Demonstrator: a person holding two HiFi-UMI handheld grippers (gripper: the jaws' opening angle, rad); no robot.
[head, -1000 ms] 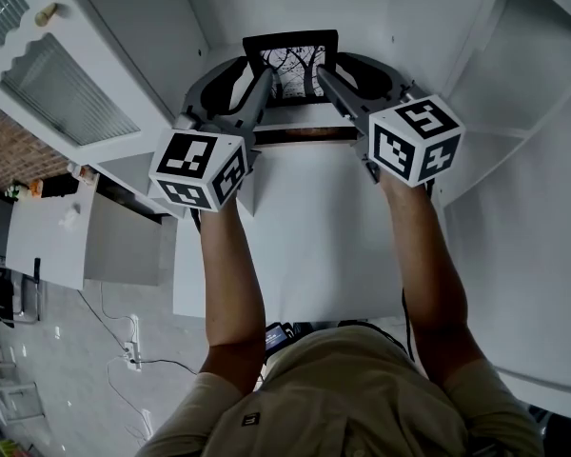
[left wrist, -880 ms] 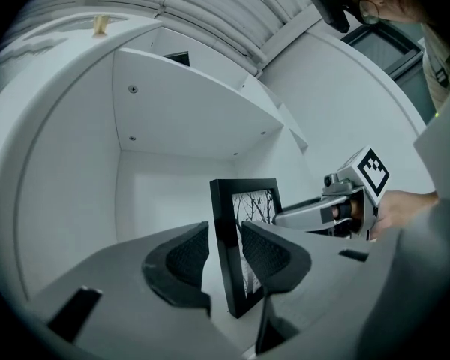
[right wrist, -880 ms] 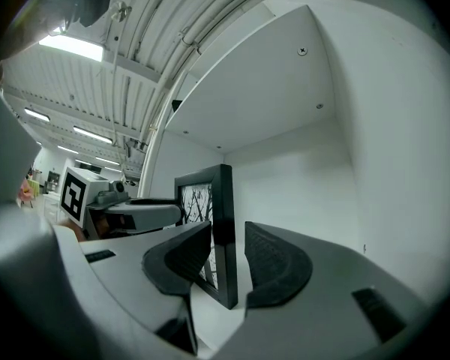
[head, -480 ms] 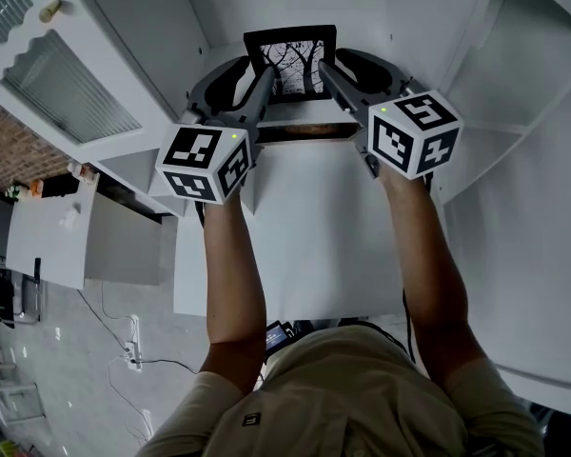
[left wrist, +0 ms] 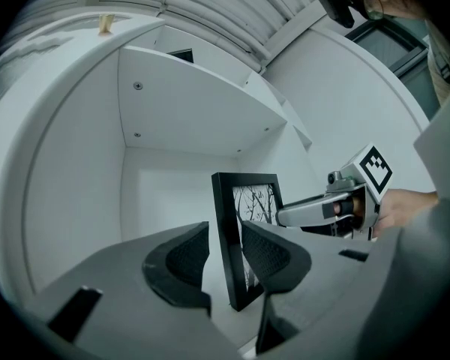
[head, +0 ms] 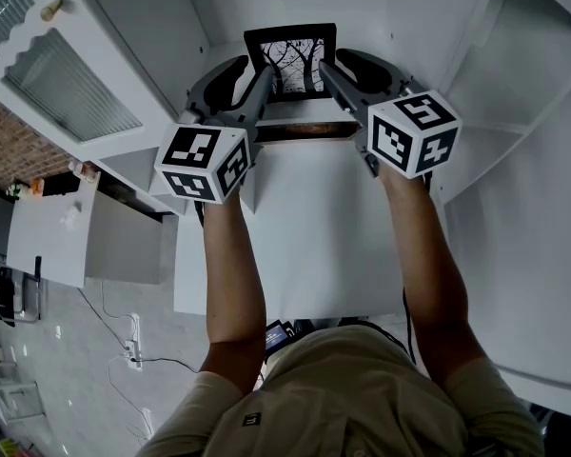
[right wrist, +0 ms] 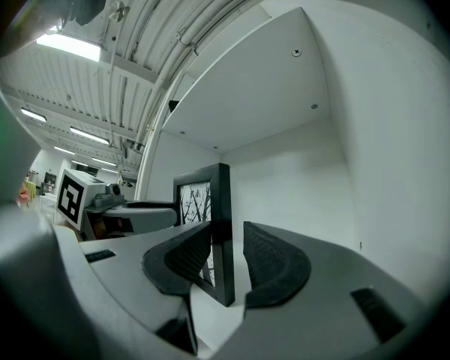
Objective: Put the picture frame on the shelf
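**A:** Left gripper view has the left claw (left wrist: 225, 253) spread open. The black picture frame (left wrist: 236, 238) stands upright between its pads, with a sliver of gap on each side. Right claw (right wrist: 226, 253) is the same deal on the frame's other edge, apart and not pinching. Safe to pull out?

**B:** I'd say so, but draw both straight back together. Nudge one pad sideways and that thin frame probably tips. The shelf (right wrist: 285, 186) under the claws is smooth white board, so the frame may slide easily too. It's a tight cubby, with walls close outside each claw and another board overhead. Behind the claws it's a workshop-ish room with strip lights (right wrist: 67, 47) and a brick wall (head: 5, 141).
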